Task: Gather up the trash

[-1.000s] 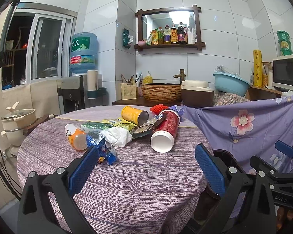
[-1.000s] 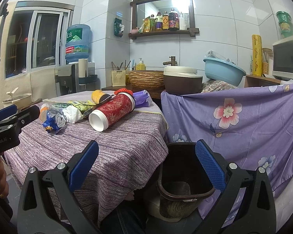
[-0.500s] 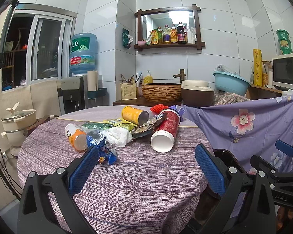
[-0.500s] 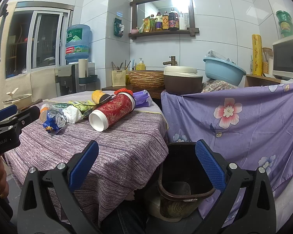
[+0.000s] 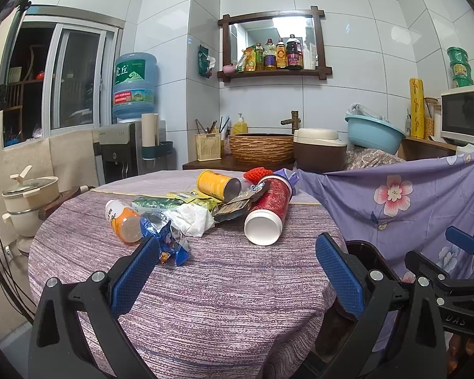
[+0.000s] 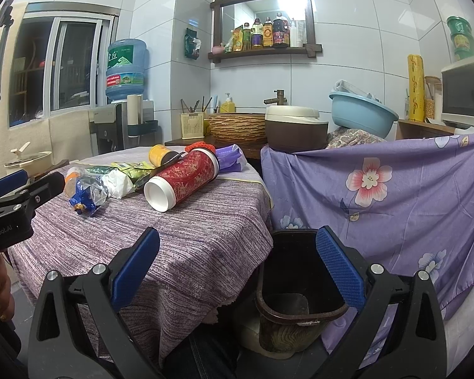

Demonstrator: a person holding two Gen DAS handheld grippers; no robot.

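Note:
Trash lies in a heap on the round table [image 5: 224,287]: a red canister [image 5: 268,208] on its side, a yellow can [image 5: 218,185], an orange bottle [image 5: 123,221], a blue wrapper [image 5: 170,240], a crumpled white tissue [image 5: 192,218] and green packets [image 5: 161,202]. My left gripper [image 5: 237,271] hovers open over the table's near part, short of the heap. My right gripper [image 6: 237,262] is open above the table edge and the dark bin [image 6: 300,287] on the floor. The red canister [image 6: 183,177] shows in the right wrist view too.
A floral purple cloth [image 6: 395,195] drapes furniture right of the bin. Behind the table stand a counter with a woven basin [image 5: 262,148], a brown cooker [image 5: 319,153] and a water dispenser [image 5: 132,126]. A pot [image 5: 31,195] sits at the left.

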